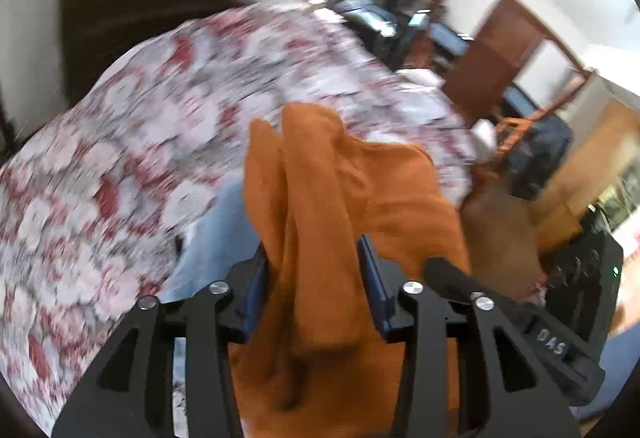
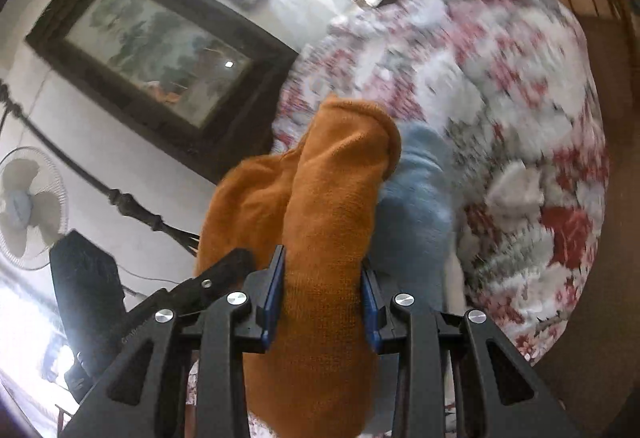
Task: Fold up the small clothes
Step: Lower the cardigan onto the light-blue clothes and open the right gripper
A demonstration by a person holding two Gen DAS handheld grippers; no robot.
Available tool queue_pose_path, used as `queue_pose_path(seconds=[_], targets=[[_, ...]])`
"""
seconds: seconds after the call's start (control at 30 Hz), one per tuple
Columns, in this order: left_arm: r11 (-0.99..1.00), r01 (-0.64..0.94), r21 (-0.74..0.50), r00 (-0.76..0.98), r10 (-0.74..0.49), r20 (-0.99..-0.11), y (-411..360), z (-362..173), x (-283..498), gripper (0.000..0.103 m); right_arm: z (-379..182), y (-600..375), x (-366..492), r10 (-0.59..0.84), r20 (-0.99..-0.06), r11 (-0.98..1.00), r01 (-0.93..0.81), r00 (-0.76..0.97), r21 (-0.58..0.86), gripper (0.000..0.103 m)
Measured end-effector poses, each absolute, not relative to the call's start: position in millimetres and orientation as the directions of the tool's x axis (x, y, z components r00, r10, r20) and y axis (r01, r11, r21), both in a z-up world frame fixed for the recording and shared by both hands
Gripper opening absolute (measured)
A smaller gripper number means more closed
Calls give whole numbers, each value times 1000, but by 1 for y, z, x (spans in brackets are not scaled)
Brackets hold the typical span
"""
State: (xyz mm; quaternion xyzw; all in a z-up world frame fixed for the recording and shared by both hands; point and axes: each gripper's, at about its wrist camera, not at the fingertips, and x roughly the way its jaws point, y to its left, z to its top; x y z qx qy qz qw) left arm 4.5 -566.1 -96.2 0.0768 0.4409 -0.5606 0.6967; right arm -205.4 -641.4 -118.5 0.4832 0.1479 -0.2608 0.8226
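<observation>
Left hand-held gripper [image 1: 314, 278] – right hand-held gripper [image 2: 324, 290] – both clamped.

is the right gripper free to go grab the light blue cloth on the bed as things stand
Probably not: the right gripper has the orange cloth filling its jaws, and that cloth hangs partly over the light blue cloth.

We see a bed covered by a red, white and grey floral bedspread [image 1: 168, 126], blurred in both wrist views, and on it a pale blue garment [image 2: 420, 198] lies near its edge, partly hidden, its exact shape unclear to us.
</observation>
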Motion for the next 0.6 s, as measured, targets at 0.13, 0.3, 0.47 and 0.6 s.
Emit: queue_pose_path(seconds=[0.13, 0.3, 0.47, 0.6], targets=[[434, 791, -431, -29, -677, -735, -559, -142, 27, 77, -143, -652, -199, -232, -506, 386, 556, 831, 736, 46], [452, 746, -488, -53, -691, -721, -554, -176, 45, 91, -155, -653, -189, -223, -530, 412, 572, 818, 709, 47], [458, 759, -462, -32, -683, -729, -553, -166, 41, 92, -149, -650, -189, -240, -534, 419, 583, 810, 696, 48], [451, 788, -419, 1, -681, -732, -546, -141, 35, 91, -127, -641, -196, -298, -531, 448, 607, 793, 656, 52]])
